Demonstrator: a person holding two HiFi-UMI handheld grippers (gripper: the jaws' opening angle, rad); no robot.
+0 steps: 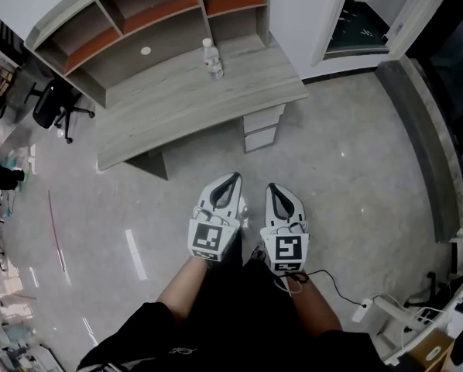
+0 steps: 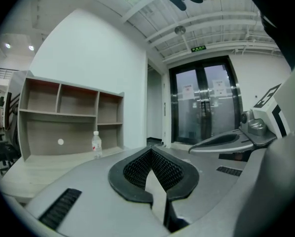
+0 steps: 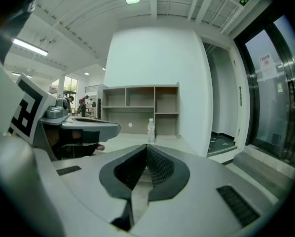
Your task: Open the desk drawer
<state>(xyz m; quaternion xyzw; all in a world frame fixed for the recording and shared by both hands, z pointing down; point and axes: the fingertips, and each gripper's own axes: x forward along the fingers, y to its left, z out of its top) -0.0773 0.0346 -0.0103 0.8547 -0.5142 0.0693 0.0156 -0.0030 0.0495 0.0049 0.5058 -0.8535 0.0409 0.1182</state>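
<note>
Straight ahead of both grippers, well apart from them, the drawers (image 1: 262, 128) sit stacked under the right end of the table (image 1: 177, 107), their fronts running crosswise. The right gripper (image 1: 276, 192) looks more squarely in line than the left gripper (image 1: 230, 181). Both have jaws together and hold nothing. Glossy grey floor (image 1: 355, 177) lies between, and a bottle (image 1: 211, 59) stands on the table.

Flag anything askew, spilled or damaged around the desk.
Nothing stands out. The clear plastic water bottle stands upright on the pale wood-grain desk, no spill around it, and the grey drawers beneath look shut.
</note>
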